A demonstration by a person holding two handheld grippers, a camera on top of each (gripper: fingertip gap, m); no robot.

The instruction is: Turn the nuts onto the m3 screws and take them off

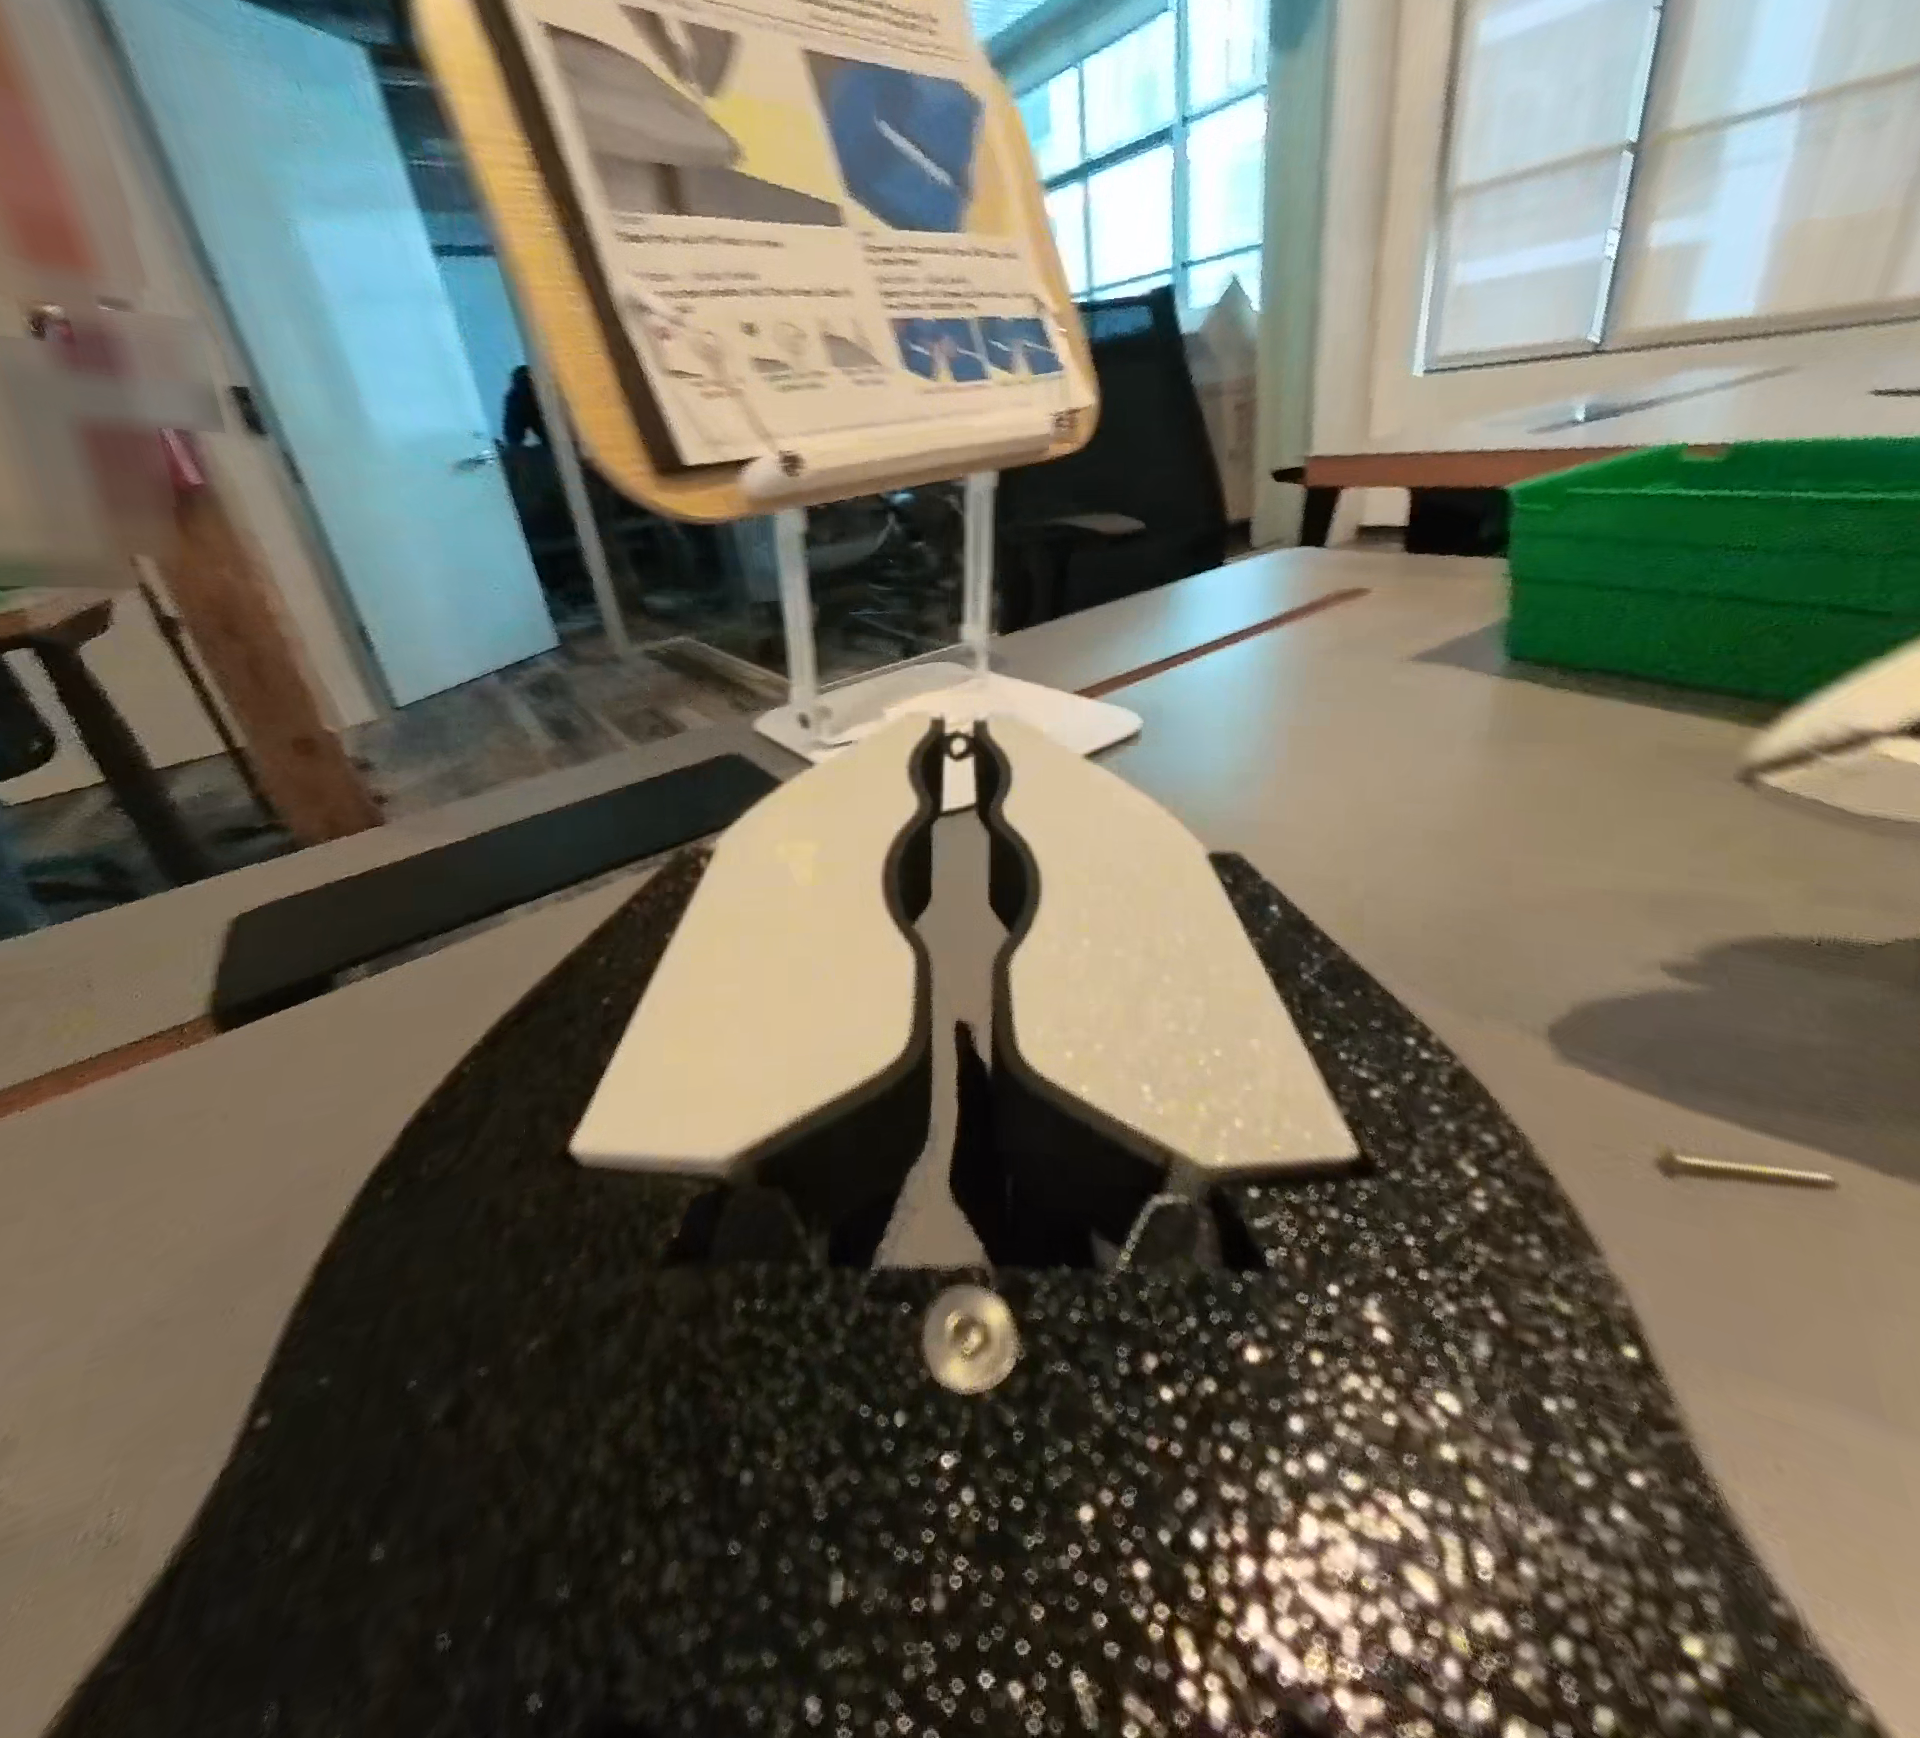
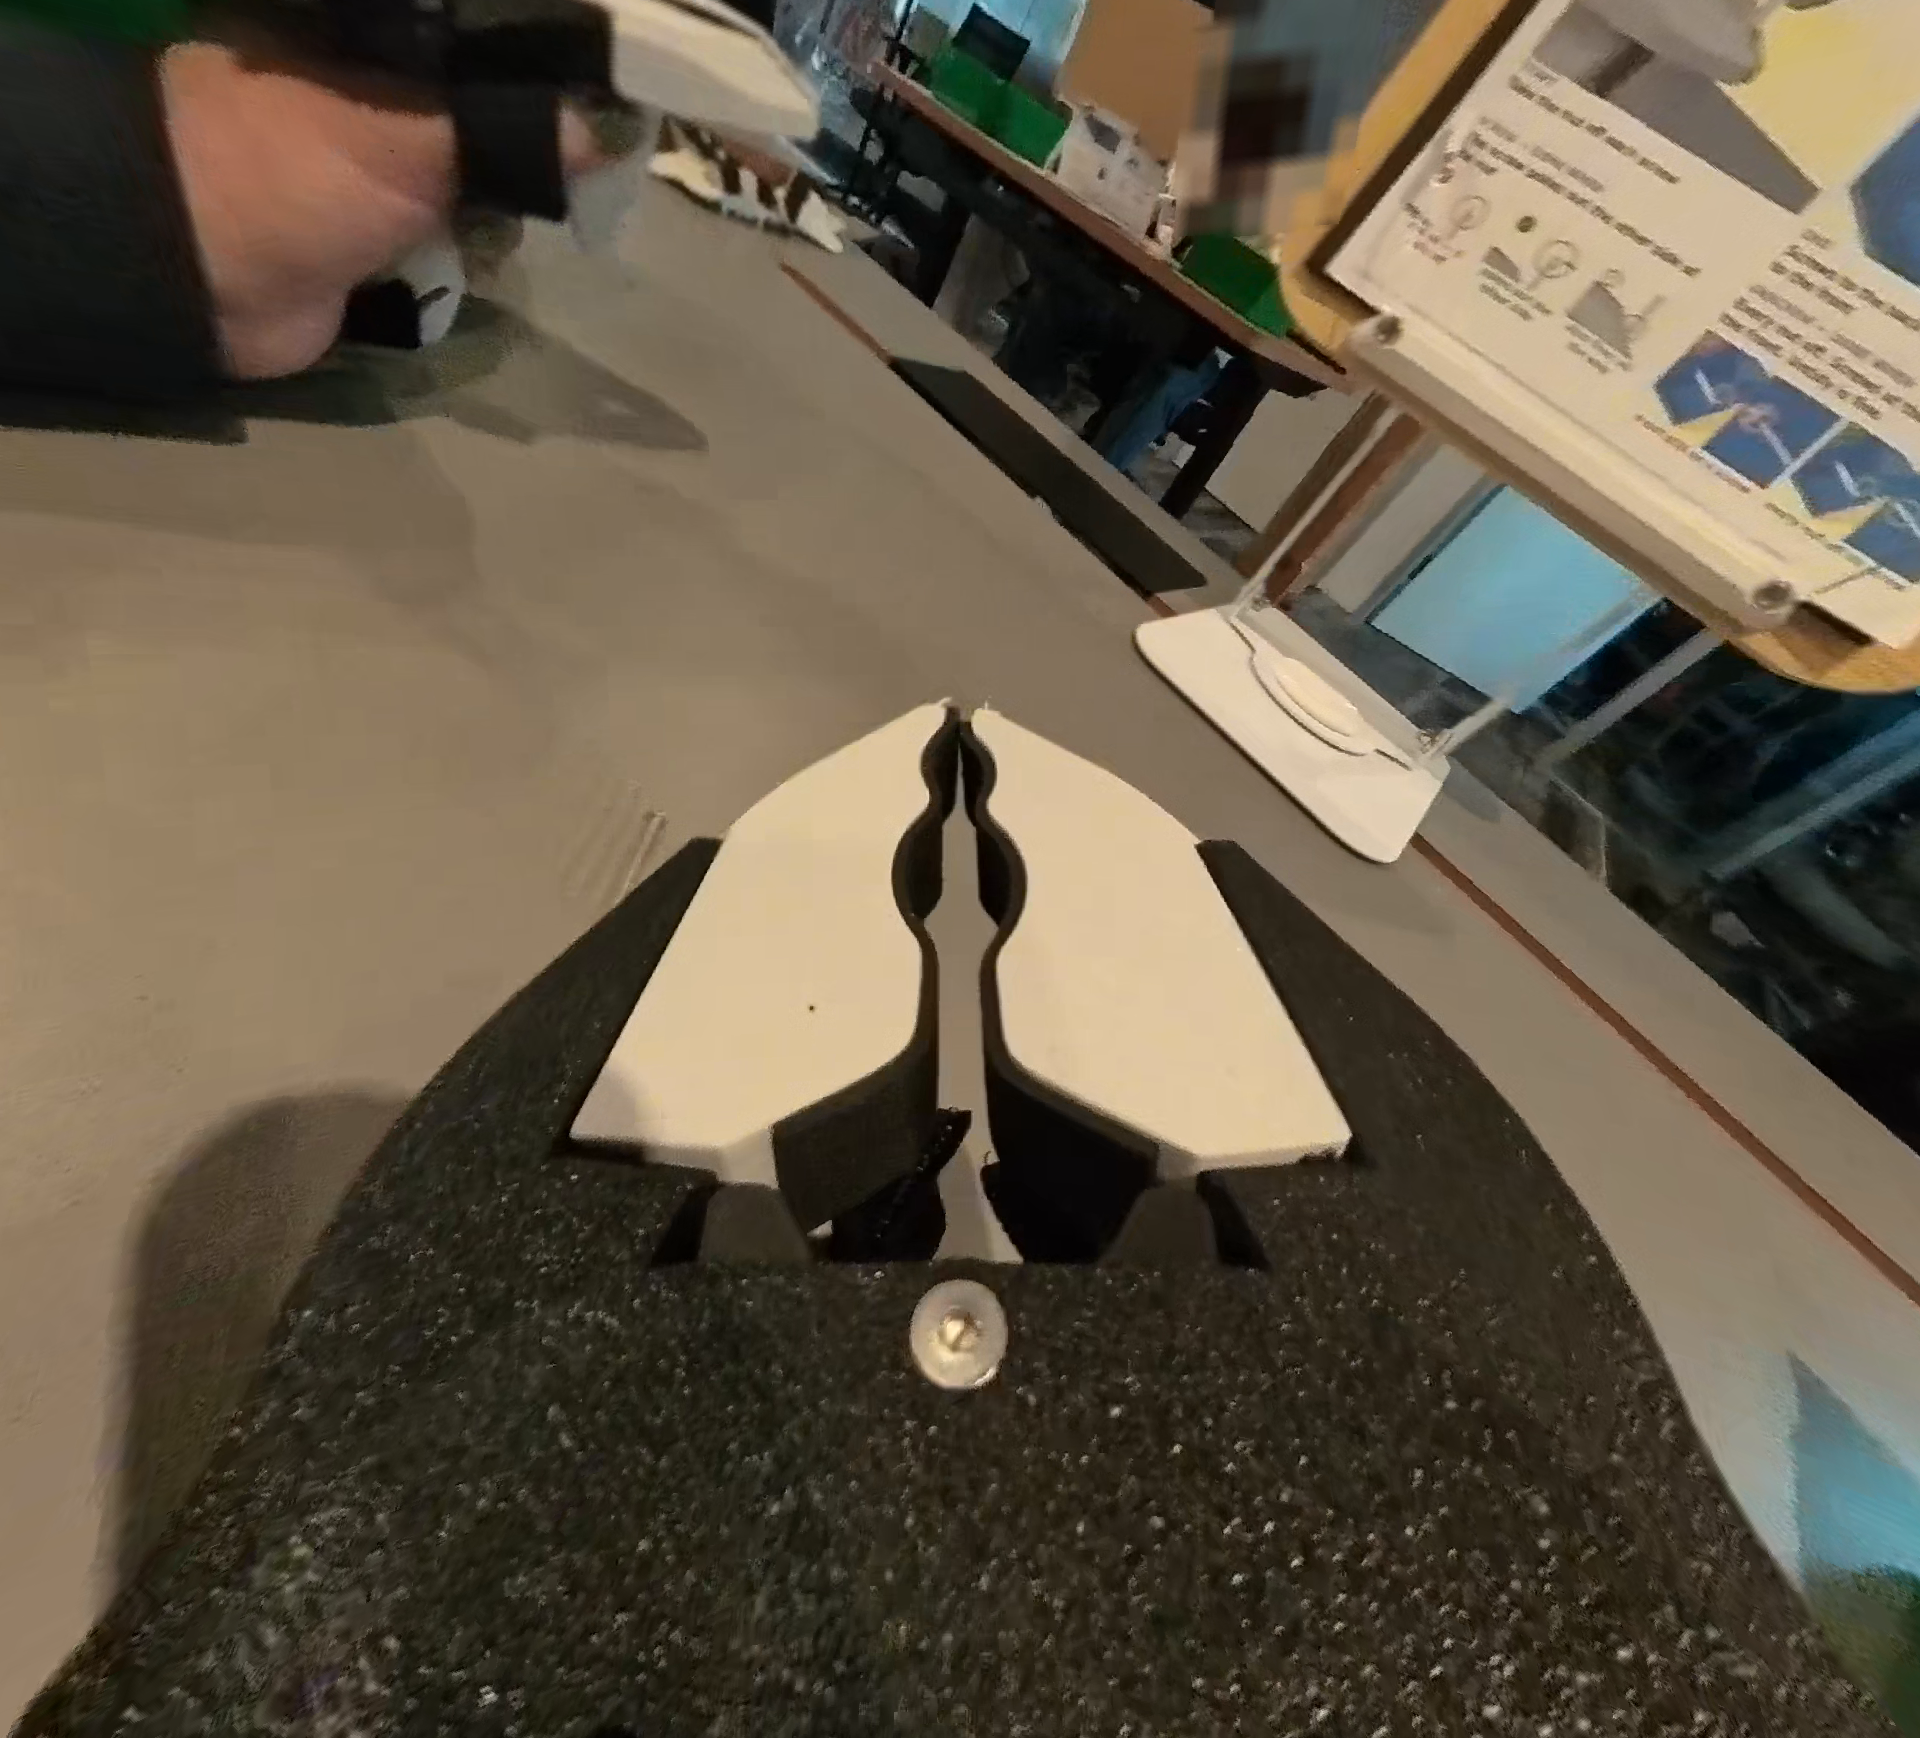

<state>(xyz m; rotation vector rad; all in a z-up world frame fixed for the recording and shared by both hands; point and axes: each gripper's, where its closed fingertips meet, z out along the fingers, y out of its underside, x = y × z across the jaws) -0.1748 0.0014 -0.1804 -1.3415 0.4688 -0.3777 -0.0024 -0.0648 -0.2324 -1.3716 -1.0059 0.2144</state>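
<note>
My left gripper (image 1: 961, 746) is shut on a small metal nut (image 1: 961, 745), pinched at the very fingertips and held above the grey table (image 1: 1455, 909). A brass-coloured screw (image 1: 1751, 1169) lies loose on the table to its right. My right gripper (image 2: 964, 712) is shut, its fingertips together with nothing visible between them, low over the table (image 2: 416, 649). It also shows at the right edge of the left wrist view (image 1: 1839, 743). The left gripper, held by a hand, shows at the upper left of the right wrist view (image 2: 707, 78); the nut cannot be made out there.
A stand holding an instruction sheet (image 1: 790, 130) rests on a white base (image 1: 1049, 717) just beyond the left fingertips; its base also shows in the right wrist view (image 2: 1299, 722). Green bins (image 1: 1714, 566) stand at the right. A black strip (image 1: 468, 888) lies along the table's far edge. The left gripper's tips are roughly 20 cm from the right gripper's.
</note>
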